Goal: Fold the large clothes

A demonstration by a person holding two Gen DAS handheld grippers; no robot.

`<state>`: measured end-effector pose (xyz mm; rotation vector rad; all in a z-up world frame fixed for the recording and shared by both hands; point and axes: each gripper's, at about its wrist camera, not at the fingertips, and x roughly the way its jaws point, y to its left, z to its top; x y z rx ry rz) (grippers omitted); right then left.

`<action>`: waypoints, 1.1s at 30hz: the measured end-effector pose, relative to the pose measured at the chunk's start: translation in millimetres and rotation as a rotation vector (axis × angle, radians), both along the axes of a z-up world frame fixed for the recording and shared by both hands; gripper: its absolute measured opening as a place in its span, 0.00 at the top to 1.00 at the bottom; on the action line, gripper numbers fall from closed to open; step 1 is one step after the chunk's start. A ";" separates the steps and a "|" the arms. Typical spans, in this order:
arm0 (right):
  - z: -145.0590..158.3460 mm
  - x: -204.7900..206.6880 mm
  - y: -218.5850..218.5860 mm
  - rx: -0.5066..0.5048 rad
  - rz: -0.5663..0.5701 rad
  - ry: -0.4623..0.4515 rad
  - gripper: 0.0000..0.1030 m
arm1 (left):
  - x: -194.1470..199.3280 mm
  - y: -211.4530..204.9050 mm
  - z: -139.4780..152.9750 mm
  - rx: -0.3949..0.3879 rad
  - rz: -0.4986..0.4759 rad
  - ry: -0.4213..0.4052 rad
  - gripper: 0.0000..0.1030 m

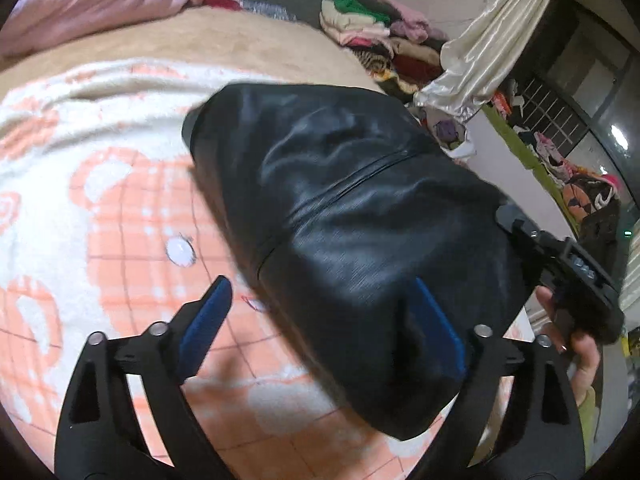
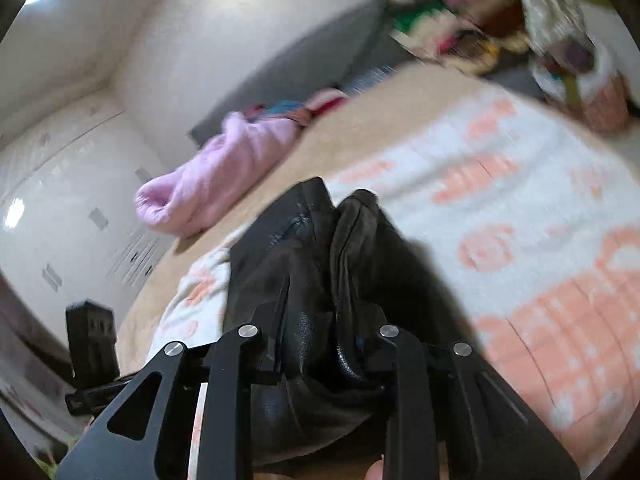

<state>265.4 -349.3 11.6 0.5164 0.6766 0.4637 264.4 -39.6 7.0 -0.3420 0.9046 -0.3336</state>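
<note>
The left tool (image 1: 320, 320) stands with its blue-padded fingers (image 1: 208, 316) spread wide apart, one over the pink-and-white patterned blanket (image 1: 100, 200) on the bed and the other against the near edge of the black leather-look garment (image 1: 360, 208), gripping nothing. The garment lies in a bulky folded mass across the blanket, glossy and finely grained, with soft creases and a stitched seam running diagonally over its top face. At its right side the right tool (image 2: 320, 344) is clamped on a gathered, deeply wrinkled bunch of the same black material, with a hand (image 1: 580, 344) holding that tool.
</note>
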 end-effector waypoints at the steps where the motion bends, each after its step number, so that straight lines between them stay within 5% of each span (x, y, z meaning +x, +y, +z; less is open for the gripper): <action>1: -11.0 4.0 -5.5 -0.008 -0.011 0.034 0.78 | 1.4 -3.0 -6.2 -0.007 0.000 0.021 0.17; 4: -45.6 16.4 -13.4 -0.047 -0.030 0.146 0.71 | 4.2 -15.0 -26.8 -0.044 -0.023 0.085 0.10; 9: -56.6 17.7 -21.3 -0.115 -0.088 0.222 0.32 | 7.1 -29.7 -37.7 -0.086 -0.049 0.128 0.09; 11: -63.8 19.4 -25.0 -0.080 -0.069 0.243 0.33 | 9.6 -30.9 -39.7 -0.096 -0.049 0.139 0.09; 12: -72.7 22.1 -27.0 -0.028 -0.052 0.268 0.44 | 10.2 -31.0 -40.2 -0.094 -0.052 0.139 0.09; 15: -88.0 20.8 -32.6 0.121 -0.037 0.319 0.55 | 11.8 -29.0 -37.3 -0.058 -0.064 0.131 0.08; 22: -88.9 -38.4 0.5 0.302 -0.050 0.389 0.60 | 10.0 1.0 -17.2 0.099 -0.034 0.084 0.09; 24: -84.3 -46.2 11.0 0.218 -0.066 0.361 0.51 | 7.1 4.0 -18.3 0.152 -0.049 0.075 0.09; 27: -64.8 -37.9 12.5 0.047 -0.050 0.344 0.15 | 5.8 2.5 -23.8 0.157 -0.048 0.079 0.09; 33: 5.0 -16.2 16.2 -0.122 -0.069 0.073 0.17 | 1.3 -10.7 -21.4 0.203 -0.077 0.052 0.09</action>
